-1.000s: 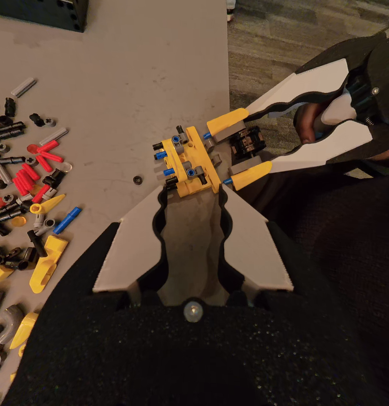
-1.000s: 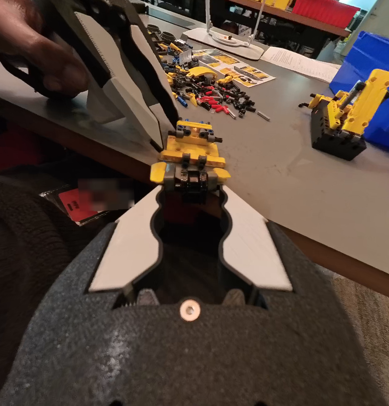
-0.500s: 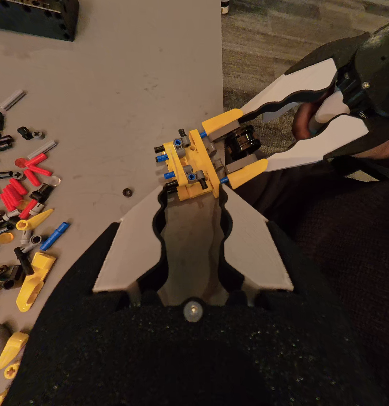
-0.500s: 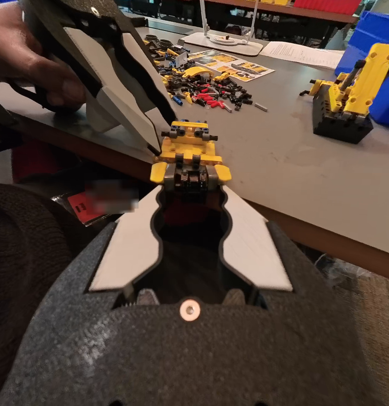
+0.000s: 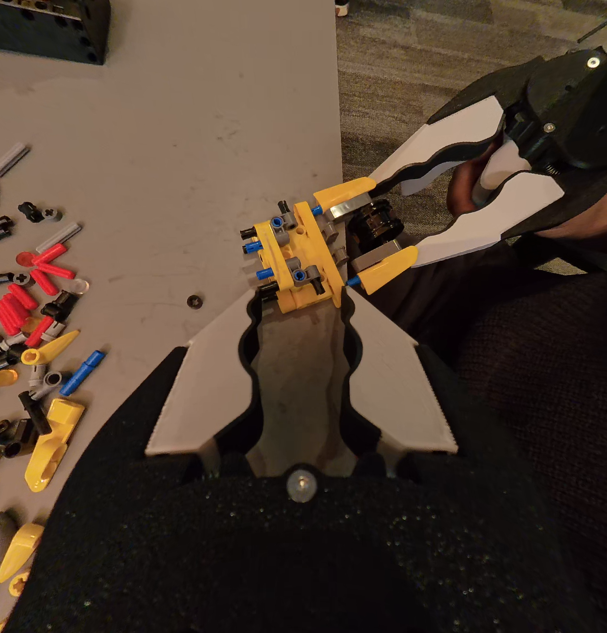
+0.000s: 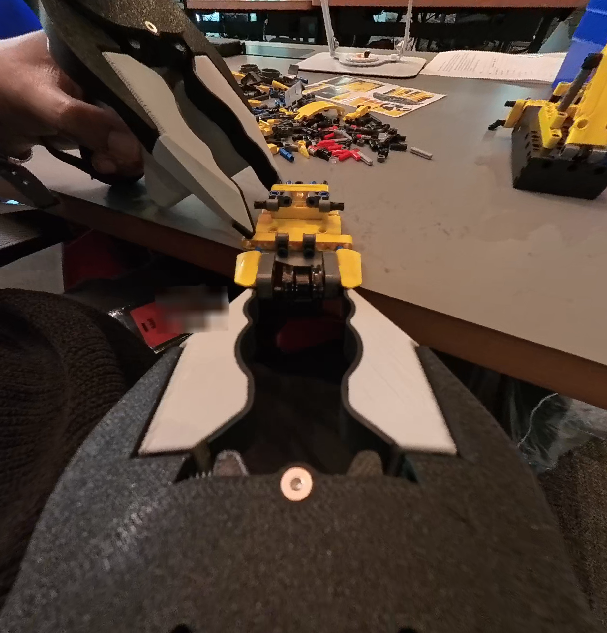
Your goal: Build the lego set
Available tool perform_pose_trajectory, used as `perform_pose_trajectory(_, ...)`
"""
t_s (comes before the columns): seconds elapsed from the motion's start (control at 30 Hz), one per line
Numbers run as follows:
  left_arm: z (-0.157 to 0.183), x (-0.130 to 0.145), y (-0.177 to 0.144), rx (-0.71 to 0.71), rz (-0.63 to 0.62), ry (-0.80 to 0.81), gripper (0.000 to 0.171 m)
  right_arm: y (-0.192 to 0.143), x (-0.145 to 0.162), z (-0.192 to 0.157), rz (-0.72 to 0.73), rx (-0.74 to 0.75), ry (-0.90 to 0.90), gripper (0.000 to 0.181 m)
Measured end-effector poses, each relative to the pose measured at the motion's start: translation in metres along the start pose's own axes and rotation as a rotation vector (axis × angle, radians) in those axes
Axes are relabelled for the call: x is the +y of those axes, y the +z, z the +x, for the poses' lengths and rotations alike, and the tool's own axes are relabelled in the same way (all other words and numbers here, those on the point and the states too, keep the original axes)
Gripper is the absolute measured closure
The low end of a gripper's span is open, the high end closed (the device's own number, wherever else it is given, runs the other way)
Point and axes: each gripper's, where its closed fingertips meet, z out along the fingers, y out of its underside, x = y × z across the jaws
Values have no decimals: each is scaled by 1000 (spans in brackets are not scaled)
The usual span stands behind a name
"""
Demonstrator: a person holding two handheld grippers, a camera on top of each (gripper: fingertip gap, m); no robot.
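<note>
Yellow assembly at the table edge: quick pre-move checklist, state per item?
1. Left gripper closed on the yellow assembly: ok, fingertips flank its near end.
2. Right gripper closed on the assembly's grey-and-black wheel end: ok.
3. Grip firmness on either side: cannot tell.
4. Assembly supported: not ok by the table alone, since the wheel end overhangs the edge.
5. Loose parts pile apart from the assembly: ok.
6. Black-and-yellow model away from both grippers: ok.
</note>
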Motion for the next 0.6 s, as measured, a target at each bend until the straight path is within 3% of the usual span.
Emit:
perform_pose_trajectory(0.33,4,0,1,0,3,5,125,-1,0,-1,-48,63,-82,133)
perform_pose_trajectory(0.6,6,-1,2,5,4,10,126,-2,3,-4,-20,57,-27,132)
